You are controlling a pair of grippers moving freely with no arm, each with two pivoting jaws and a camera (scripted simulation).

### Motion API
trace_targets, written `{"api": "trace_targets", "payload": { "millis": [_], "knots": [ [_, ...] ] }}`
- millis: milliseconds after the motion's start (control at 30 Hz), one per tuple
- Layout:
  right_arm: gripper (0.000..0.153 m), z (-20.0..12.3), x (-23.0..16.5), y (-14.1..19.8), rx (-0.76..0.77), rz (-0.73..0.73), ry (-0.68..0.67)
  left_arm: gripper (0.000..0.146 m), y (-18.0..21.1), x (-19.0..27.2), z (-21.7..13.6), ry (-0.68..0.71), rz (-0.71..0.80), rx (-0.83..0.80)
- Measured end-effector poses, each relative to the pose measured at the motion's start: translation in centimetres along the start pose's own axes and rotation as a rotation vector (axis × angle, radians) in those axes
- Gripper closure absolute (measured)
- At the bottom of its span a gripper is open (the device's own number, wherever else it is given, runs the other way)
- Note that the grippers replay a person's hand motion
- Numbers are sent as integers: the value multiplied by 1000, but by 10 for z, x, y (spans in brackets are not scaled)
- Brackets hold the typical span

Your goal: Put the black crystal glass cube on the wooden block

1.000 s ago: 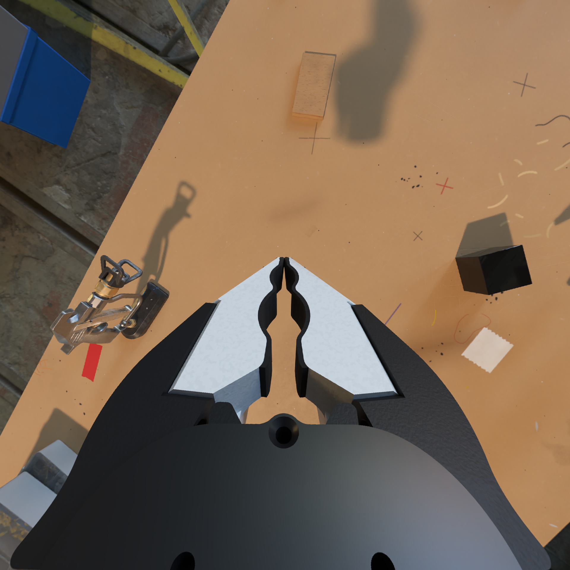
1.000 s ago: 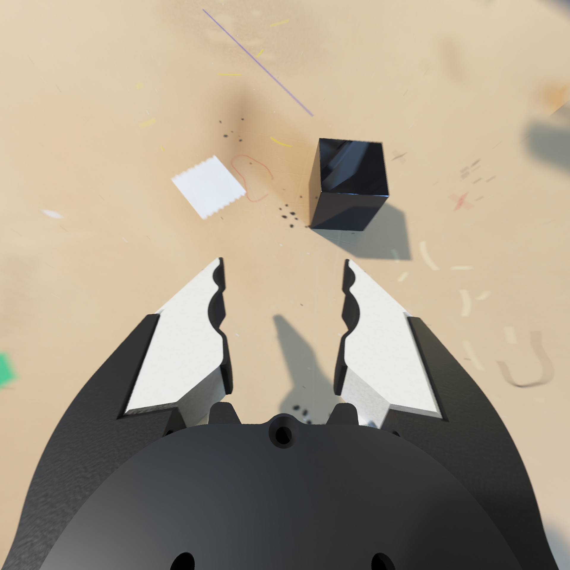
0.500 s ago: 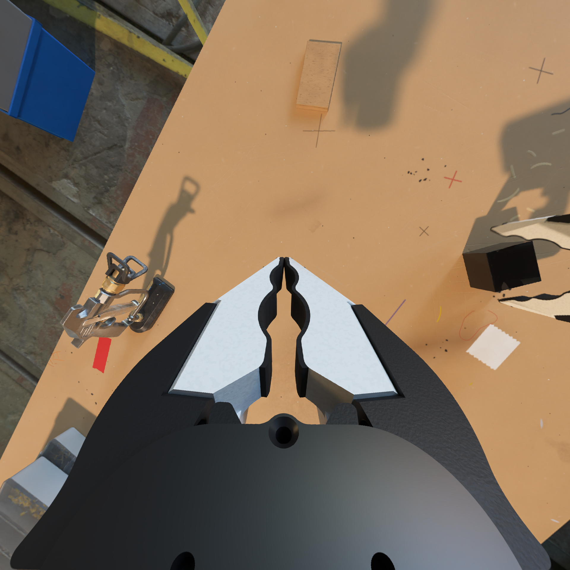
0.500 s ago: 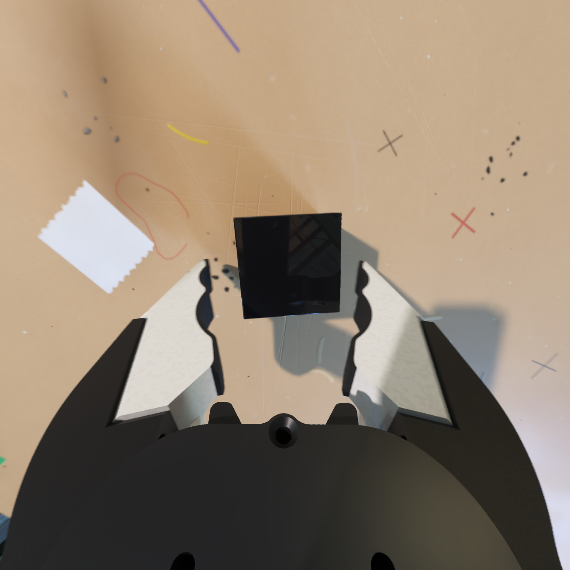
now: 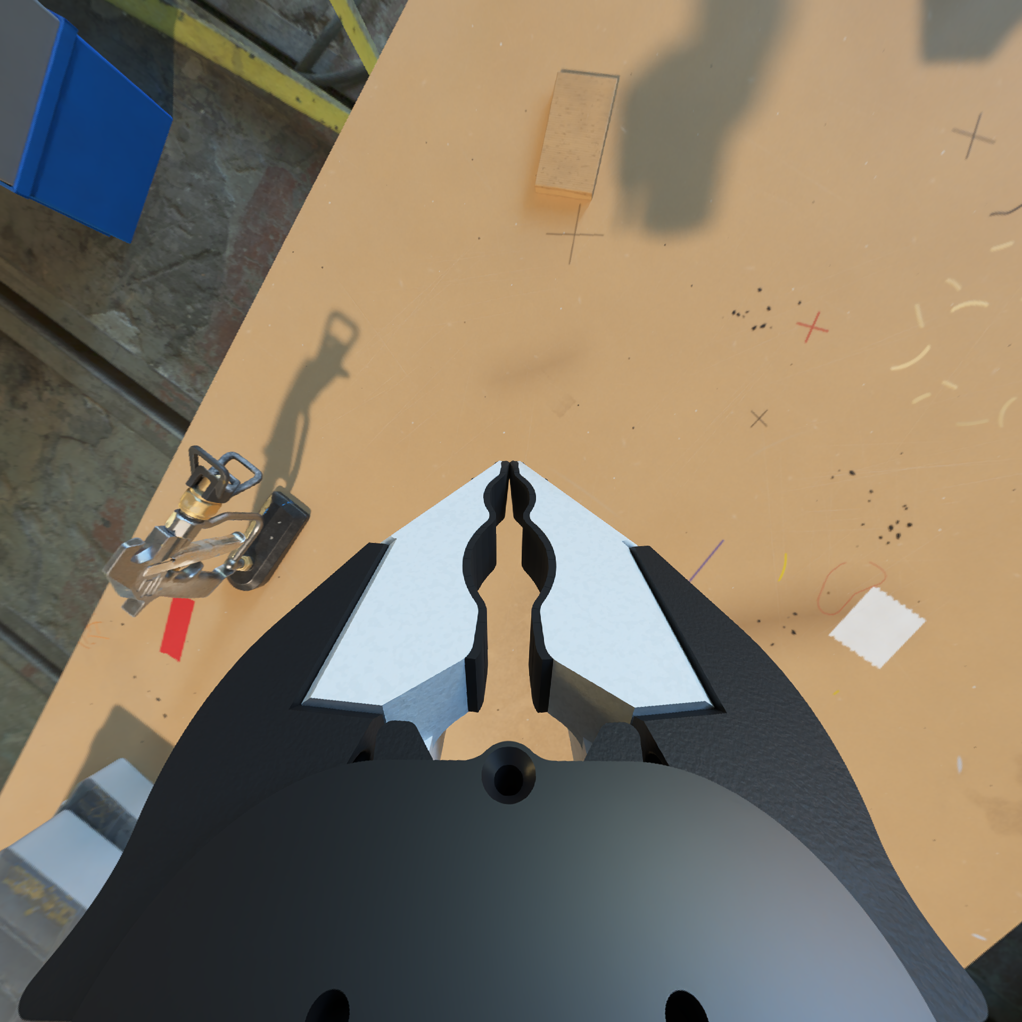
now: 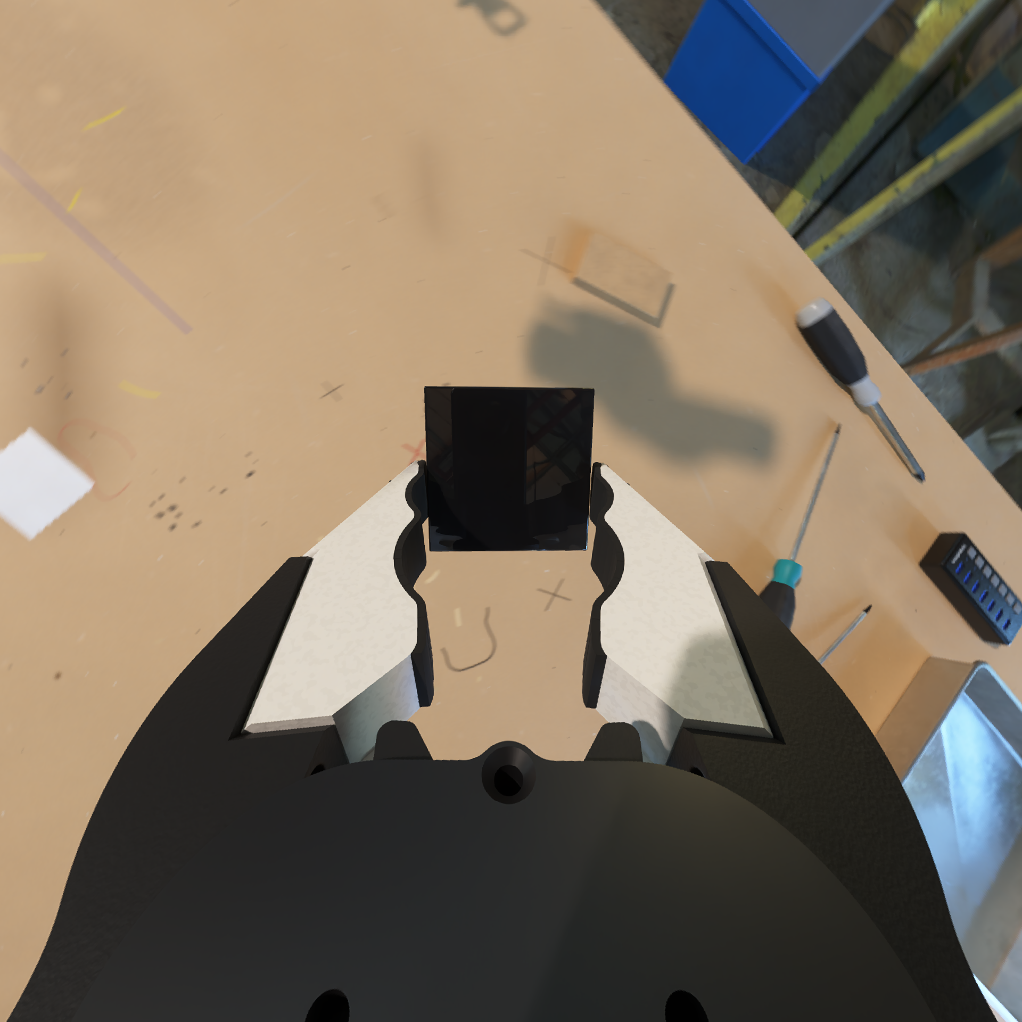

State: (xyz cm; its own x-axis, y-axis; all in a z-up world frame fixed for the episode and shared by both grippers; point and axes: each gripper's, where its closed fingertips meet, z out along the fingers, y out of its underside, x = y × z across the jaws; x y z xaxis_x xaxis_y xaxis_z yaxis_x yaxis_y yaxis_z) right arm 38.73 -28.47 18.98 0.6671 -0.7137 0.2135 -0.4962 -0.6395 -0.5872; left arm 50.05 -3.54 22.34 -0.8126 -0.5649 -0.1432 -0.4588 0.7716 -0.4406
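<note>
Table [image 5: 719,387] of tan board fills both views, its surface marked with pencil crosses, dark specks and pale curls. Past its edge lies a rough floor with yellow stripes and a blue box [image 6: 741,83].

In the right wrist view the right gripper [image 6: 507,481] has its fingers [image 6: 359,580] clamped on the black cube [image 6: 507,470], one pad pressed to each side face; the glossy cube is raised off the table. Far and to the right of it lies the wooden block [image 6: 619,274], blurred and flat on the table, with a soft shadow between the two. A metal tray [image 6: 973,802] sits at the near right edge. Along the right edge lie a screwdriver with a black and white handle [image 6: 840,354], a thin screwdriver with a teal collar [image 6: 802,525] and a small black hub [image 6: 973,586]. A white paper square [image 6: 38,481] lies at the left.

In the left wrist view the left gripper [image 5: 507,470] hangs over the table, fingers together at the tips and holding nothing. The wooden block [image 5: 578,133] lies far ahead, slightly right. A metal spray gun [image 5: 193,536] rests near the left edge, just beside a red tape strip [image 5: 177,627]. The white paper square [image 5: 876,627] lies at the right.
</note>
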Motion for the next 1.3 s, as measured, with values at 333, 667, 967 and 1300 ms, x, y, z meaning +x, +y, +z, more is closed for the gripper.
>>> {"api": "trace_targets", "payload": {
  "millis": [333,667,967,1300],
  "knots": [
    [93,119,104,-39,-180,-293,-3,146,0,0,0,19,-37,26],
    [93,242,101,-58,-273,-1028,-223,146,0,0,0,13,-31,-14],
    [68,279,108,-44,-364,-1184,-351,146,0,0,0,13,-6,-29],
    [60,237,103,-82,-95,-955,-287,146,0,0,0,14,-17,-25]
  ]
}}
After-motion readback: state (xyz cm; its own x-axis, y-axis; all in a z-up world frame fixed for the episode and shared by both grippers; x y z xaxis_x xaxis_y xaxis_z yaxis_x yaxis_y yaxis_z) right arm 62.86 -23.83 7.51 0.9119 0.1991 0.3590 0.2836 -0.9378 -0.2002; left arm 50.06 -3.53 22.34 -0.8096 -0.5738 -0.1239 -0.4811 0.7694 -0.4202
